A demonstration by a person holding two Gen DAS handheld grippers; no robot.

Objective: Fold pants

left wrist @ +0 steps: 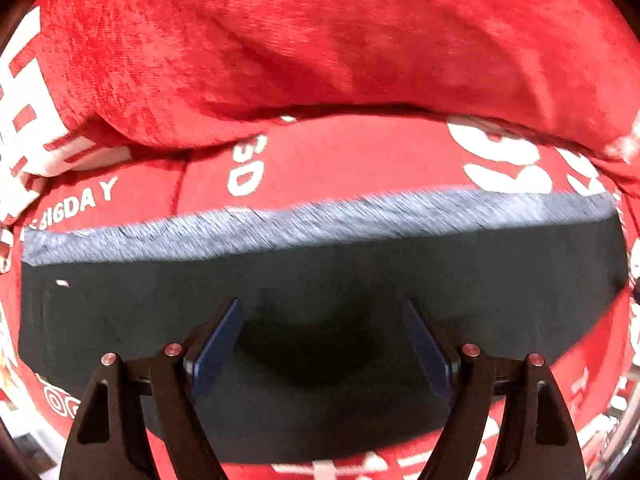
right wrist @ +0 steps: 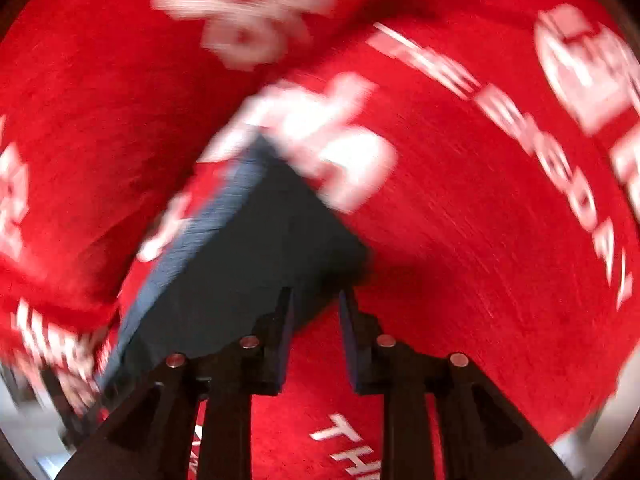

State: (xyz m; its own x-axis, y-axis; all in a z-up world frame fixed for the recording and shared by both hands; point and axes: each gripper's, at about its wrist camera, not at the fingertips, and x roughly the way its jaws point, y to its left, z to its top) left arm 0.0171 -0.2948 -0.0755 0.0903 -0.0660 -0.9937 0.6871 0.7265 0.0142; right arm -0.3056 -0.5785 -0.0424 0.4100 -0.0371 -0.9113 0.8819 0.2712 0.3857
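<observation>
The pants (left wrist: pixel 320 276) are dark navy with a grey ribbed band (left wrist: pixel 320 220) along the far edge. They lie folded flat on a red cloth. My left gripper (left wrist: pixel 322 312) is open, fingers spread wide just above the dark fabric, holding nothing. In the right wrist view the pants (right wrist: pixel 248 256) show as a dark wedge with the grey band on its left side. My right gripper (right wrist: pixel 316 300) is open with a narrower gap, hovering at the pants' near right corner, empty. This view is motion blurred.
A red cloth with white lettering (left wrist: pixel 320 152) covers the surface under the pants. A bunched red fabric mass (left wrist: pixel 320 32) rises behind them. The red cloth (right wrist: pixel 480 220) fills the right wrist view; a pale floor edge (right wrist: pixel 624 420) shows at the lower right.
</observation>
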